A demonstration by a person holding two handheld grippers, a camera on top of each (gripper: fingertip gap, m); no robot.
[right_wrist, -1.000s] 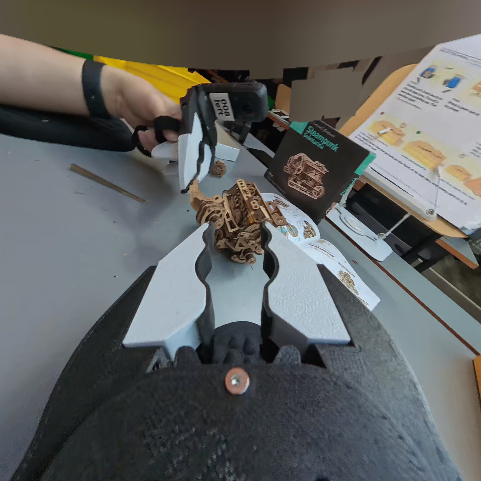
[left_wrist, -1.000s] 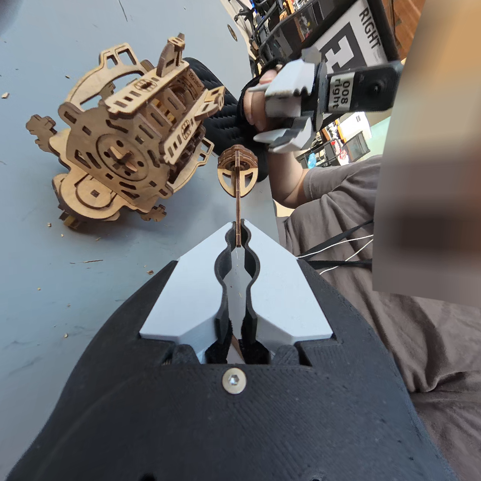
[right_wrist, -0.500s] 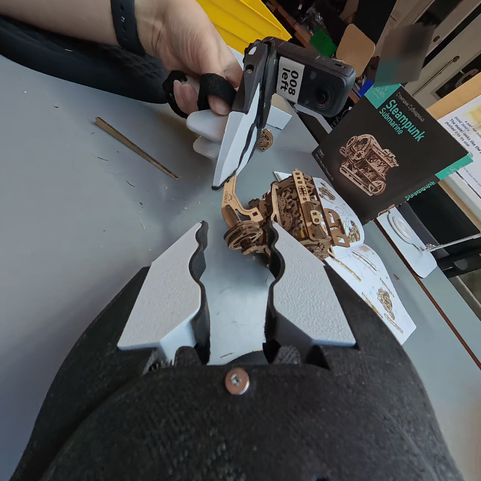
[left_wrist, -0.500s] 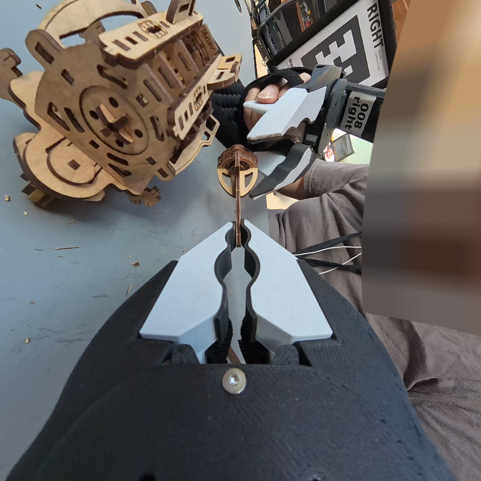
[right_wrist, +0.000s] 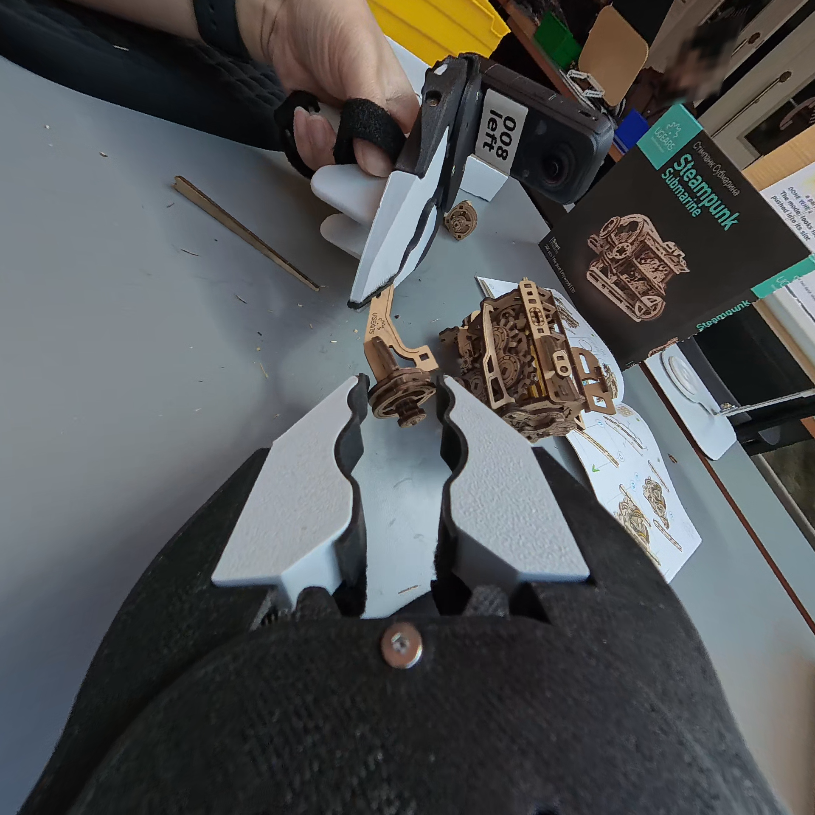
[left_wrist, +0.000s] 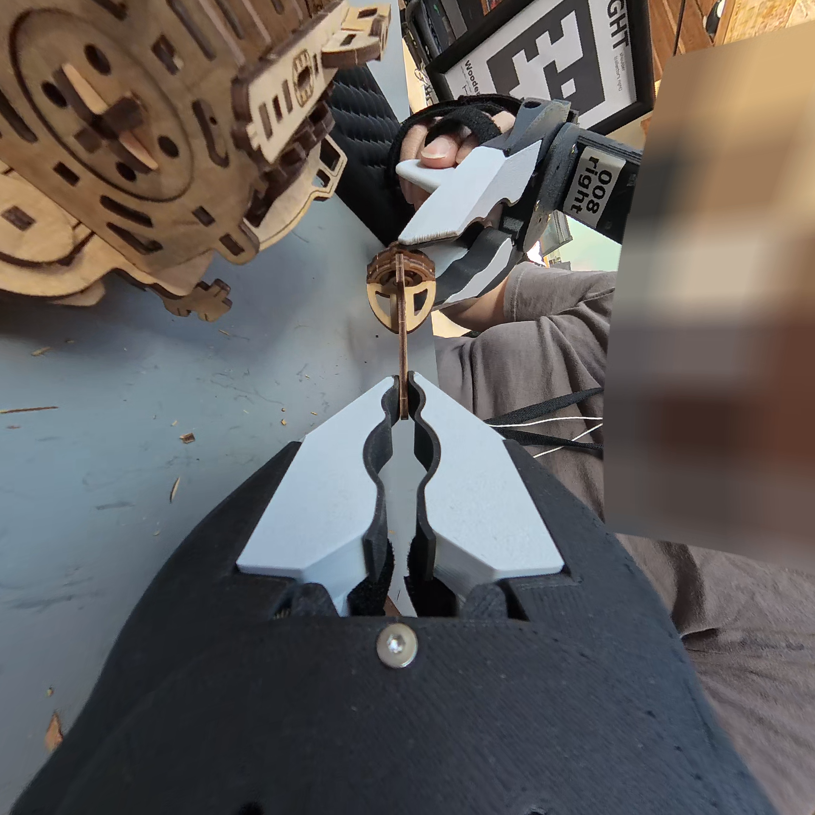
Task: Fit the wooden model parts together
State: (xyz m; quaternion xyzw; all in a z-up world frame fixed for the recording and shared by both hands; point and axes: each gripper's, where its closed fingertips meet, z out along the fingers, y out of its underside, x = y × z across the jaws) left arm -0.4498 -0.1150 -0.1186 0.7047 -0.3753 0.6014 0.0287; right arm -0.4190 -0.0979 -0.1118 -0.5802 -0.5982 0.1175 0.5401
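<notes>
**Right fingers close in around the wheel end of the held part**

Since a second ago, the right gripper [right_wrist: 401,392] has come in from well apart until its fingers [right_wrist: 308,476] flank the round wheel end of the small wooden part [right_wrist: 399,375]. They stand partly open, with a sliver of gap visible on each side of the wheel, so they do not grip it. The left gripper [left_wrist: 402,397] has kept its hold throughout: its fingers [left_wrist: 335,476] are pressed shut on the thin flat arm of that part, which sticks out ahead of them, clear of the grey counter [right_wrist: 132,353]. The large wooden model [right_wrist: 529,370] sits on the counter just beside the right fingers, partly on an open instruction booklet [right_wrist: 635,498]; in the left wrist view it has grown to fill the upper left corner. A dark product box [right_wrist: 670,247] stands behind it, and a loose wooden strip [right_wrist: 242,233] lies farther off.
</notes>
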